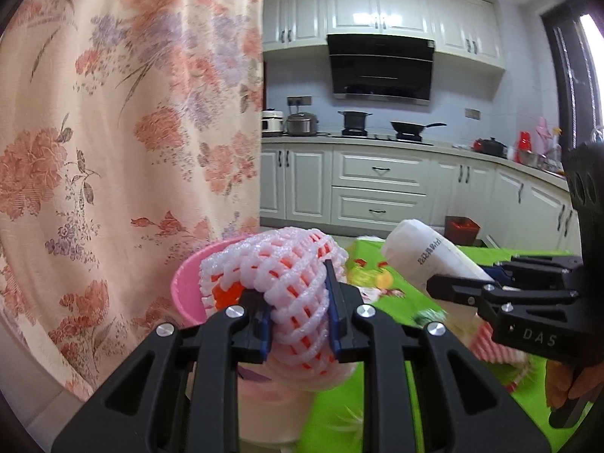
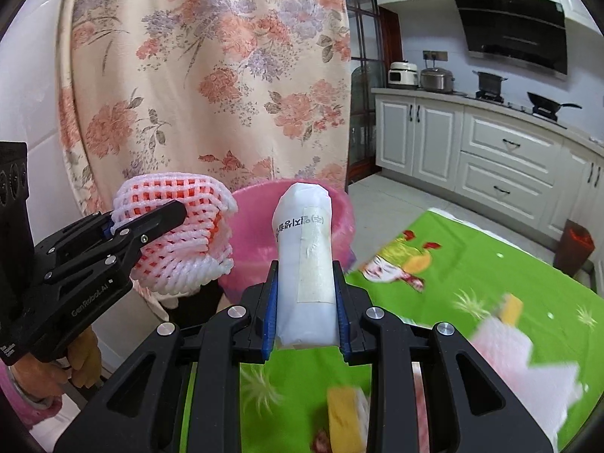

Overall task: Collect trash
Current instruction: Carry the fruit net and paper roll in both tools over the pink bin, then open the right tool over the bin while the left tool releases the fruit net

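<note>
My left gripper [image 1: 298, 315] is shut on a pink-and-white foam fruit net [image 1: 287, 271], held above the near rim of a pink bin [image 1: 185, 294]. My right gripper [image 2: 305, 309] is shut on a white paper-wrapped roll [image 2: 305, 249] with printed text, held upright in front of the pink bin [image 2: 339, 207]. In the right wrist view the left gripper [image 2: 151, 226] and its net [image 2: 177, 241] hang at the left of the bin. In the left wrist view the right gripper [image 1: 490, 290] holds the roll [image 1: 426, 253] at the right.
A green printed tablecloth [image 2: 472, 264] covers the table, with blurred yellow and pink-white scraps [image 2: 521, 355] on it. A floral curtain [image 1: 132, 132] hangs behind the bin. White kitchen cabinets [image 1: 377, 185] and a small brown bin [image 2: 573, 245] stand beyond.
</note>
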`<state>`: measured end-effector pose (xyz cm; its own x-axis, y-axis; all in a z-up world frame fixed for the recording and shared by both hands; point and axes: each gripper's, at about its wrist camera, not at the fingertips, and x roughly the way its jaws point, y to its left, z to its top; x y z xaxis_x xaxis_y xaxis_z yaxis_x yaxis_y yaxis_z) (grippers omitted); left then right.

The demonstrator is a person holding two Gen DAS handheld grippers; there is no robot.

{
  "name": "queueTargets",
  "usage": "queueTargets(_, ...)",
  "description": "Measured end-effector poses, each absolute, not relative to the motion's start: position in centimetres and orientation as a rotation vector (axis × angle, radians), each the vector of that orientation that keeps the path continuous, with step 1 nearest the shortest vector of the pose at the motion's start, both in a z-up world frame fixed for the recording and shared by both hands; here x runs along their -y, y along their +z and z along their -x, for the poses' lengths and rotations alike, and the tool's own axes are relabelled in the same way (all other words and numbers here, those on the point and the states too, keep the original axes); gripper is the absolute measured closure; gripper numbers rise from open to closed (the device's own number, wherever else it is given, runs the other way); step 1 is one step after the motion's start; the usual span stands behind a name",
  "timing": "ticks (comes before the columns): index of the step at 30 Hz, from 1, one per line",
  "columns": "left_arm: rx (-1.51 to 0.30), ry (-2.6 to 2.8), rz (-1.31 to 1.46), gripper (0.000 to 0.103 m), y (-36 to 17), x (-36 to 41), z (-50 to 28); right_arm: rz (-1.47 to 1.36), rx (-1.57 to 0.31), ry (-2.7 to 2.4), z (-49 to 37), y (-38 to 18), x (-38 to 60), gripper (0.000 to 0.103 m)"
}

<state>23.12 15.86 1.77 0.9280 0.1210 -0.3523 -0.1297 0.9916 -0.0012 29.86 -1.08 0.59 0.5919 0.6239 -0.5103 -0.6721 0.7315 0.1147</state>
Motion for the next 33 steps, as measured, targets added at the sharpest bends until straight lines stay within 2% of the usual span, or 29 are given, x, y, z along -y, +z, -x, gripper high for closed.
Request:
queueTargets(17,-0.416,0.227,0.079,0.077,-0.3,-24.2,-33.8,0.068,-0.648,0.772,-40.3,-0.7,-7.8,0.073)
queueTargets(19,-0.424,0.228,0.097,0.072,-0.7,-25.1,-34.5,0.052,-0.653,0.774,-41.2,-0.9,-8.2,0.072)
queueTargets(21,-0.432,0.248,0.115,0.060,-1.2,-25.9,-34.9,0.039,-0.661,0.768,-42.1,-1.2,-8.4,0.067)
queueTargets(22,-0.434,0.251,0.125,0.057,-1.4,-26.1,-34.9,0.036,-0.664,0.770,-42.3,-1.3,-8.4,0.058)
queueTargets(23,-0.433,0.255,0.136,0.049,-1.6,-26.4,-34.9,0.030,-0.669,0.778,-42.6,-1.4,-8.4,0.041)
queueTargets(24,-0.429,0.257,0.144,0.041,-1.7,-26.7,-34.9,0.024,-0.663,0.780,-42.6,-1.4,-8.4,0.038)
queueTargets(28,-0.435,0.249,0.143,0.039,-1.9,-26.7,-34.7,0.054,-0.621,0.772,-41.8,-0.8,-7.9,0.039)
queueTargets(31,-0.434,0.218,0.132,0.032,-1.7,-25.8,-34.5,0.032,-0.597,0.750,-40.9,0.0,-6.4,0.039)
queueTargets(32,-0.435,0.214,0.122,0.026,-1.6,-25.5,-34.6,0.021,-0.585,0.740,-40.5,0.4,-5.6,0.039)
queueTargets(33,-0.438,0.213,0.118,0.015,-1.6,-25.2,-34.7,0.012,-0.570,0.730,-40.0,0.8,-4.8,0.039)
